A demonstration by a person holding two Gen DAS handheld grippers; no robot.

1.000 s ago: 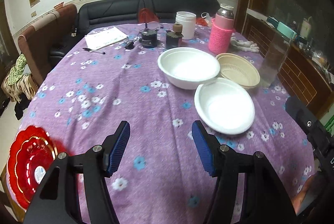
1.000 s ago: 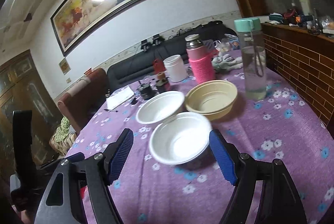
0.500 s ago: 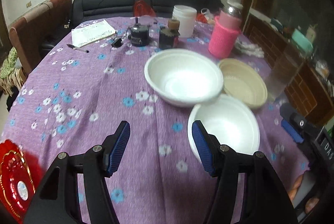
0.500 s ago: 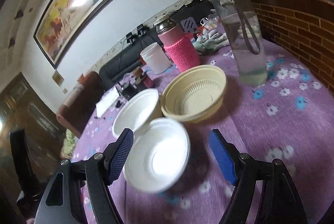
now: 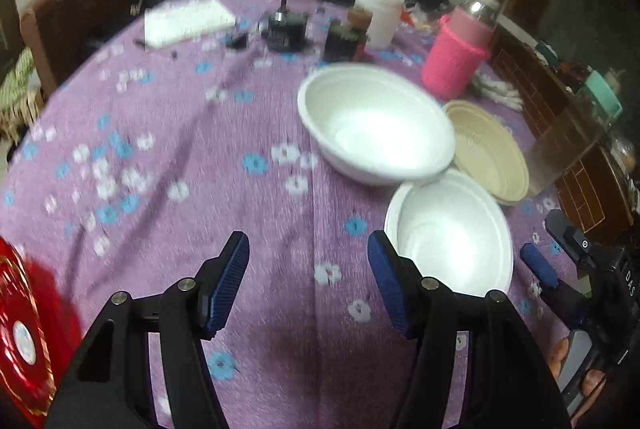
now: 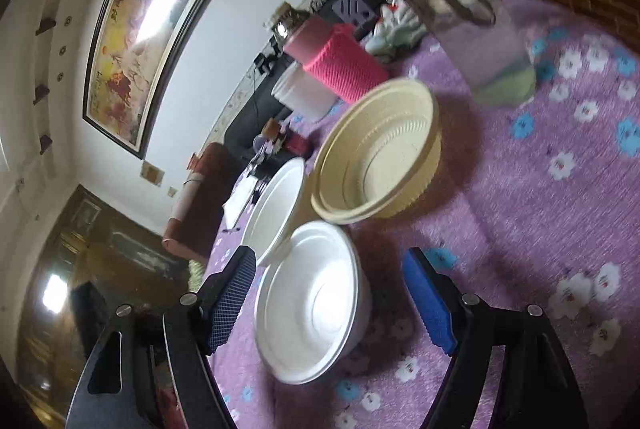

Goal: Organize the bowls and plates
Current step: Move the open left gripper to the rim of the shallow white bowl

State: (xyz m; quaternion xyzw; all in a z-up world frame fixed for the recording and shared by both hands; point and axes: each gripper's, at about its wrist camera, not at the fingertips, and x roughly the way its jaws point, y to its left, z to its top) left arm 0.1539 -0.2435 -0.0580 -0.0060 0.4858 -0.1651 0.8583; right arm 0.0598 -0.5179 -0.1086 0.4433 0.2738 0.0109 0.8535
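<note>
Here the right gripper (image 6: pixel 330 299) hangs tilted over the bench (image 6: pixel 540 229), its fingers (image 6: pixel 430 303) wide apart on either side of the near white bowl (image 6: pixel 312 303), not touching it as far as the view shows. Toward the upper middle of that frame sit the large white bowl (image 6: pixel 276 205) and the beige bowl (image 6: pixel 376 153), close together. In the left wrist view the left gripper (image 5: pixel 308 285) is above bare purple cloth, fingers (image 5: pixel 226 283) apart and empty, the near white bowl (image 5: pixel 450 233) just right of them. A red plate (image 5: pixel 20 341) shows at the lower left edge.
</note>
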